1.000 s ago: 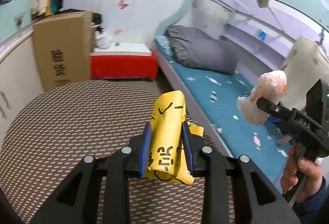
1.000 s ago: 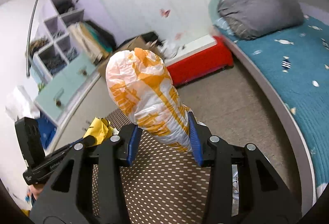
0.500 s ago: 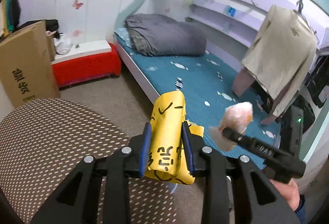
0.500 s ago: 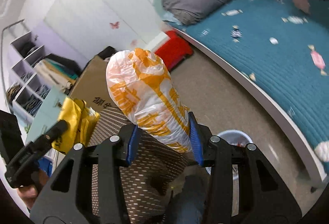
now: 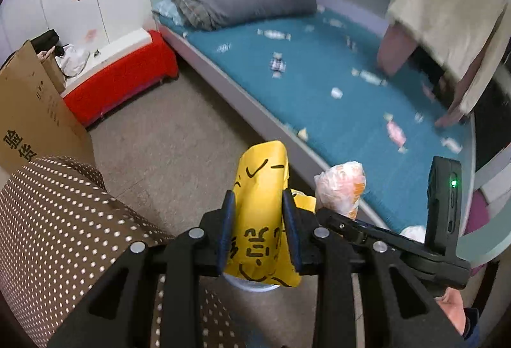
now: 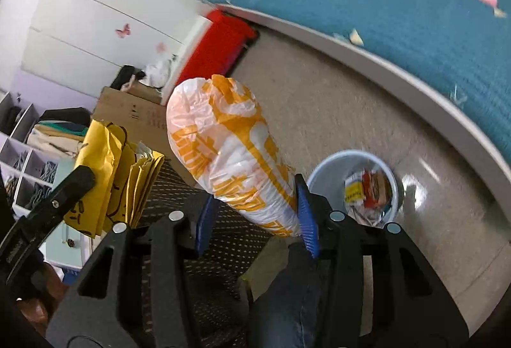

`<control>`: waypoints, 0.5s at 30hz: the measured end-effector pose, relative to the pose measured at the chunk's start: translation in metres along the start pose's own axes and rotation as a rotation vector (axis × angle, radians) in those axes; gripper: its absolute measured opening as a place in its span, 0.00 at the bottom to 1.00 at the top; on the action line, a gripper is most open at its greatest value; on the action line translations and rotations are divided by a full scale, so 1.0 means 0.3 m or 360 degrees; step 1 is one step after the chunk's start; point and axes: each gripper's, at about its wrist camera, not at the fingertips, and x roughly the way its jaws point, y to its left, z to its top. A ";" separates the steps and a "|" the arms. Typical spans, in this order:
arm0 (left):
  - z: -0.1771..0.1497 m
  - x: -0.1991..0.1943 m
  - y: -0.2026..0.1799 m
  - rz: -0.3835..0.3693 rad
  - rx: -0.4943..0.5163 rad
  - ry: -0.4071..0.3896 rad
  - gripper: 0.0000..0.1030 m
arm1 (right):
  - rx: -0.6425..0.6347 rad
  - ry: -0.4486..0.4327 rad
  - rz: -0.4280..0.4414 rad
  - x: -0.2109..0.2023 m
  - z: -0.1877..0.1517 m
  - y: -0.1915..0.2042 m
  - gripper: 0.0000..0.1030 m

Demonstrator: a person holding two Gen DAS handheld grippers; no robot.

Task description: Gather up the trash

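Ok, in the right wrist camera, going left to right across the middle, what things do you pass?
Yellow paper bag held in the left claw → orange-and-white plastic bag held in the right claw → pale blue trash bin on the floor, already holding wrappers → bed edge.

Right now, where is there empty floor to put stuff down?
The bare floor between the red bench, the cardboard box and the bed is open. Near the bin it is crowded: trash fills it, and both grippers hold bags, the yellow bag and the orange-and-white bag.
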 end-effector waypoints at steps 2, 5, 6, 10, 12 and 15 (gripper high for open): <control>0.002 0.047 -0.004 0.0019 0.0019 0.0069 0.28 | 0.0056 0.0033 0.0001 0.043 0.004 -0.040 0.45; 0.002 0.128 -0.017 0.0047 0.0086 0.0188 0.33 | 0.0101 0.0081 -0.0009 0.097 -0.002 -0.070 0.48; 0.005 0.156 -0.019 0.0060 0.0103 0.0235 0.37 | 0.0115 0.0099 -0.0014 0.115 -0.002 -0.067 0.50; 0.001 0.234 -0.018 0.0126 0.0130 0.0363 0.76 | 0.0200 0.0170 -0.0026 0.178 -0.012 -0.108 0.72; 0.015 0.230 0.001 0.0113 0.0088 0.0358 0.80 | 0.0222 0.0186 -0.0051 0.193 -0.018 -0.122 0.79; 0.020 0.209 0.006 0.0148 0.0111 0.0313 0.84 | 0.0255 0.0199 -0.0064 0.203 -0.032 -0.139 0.92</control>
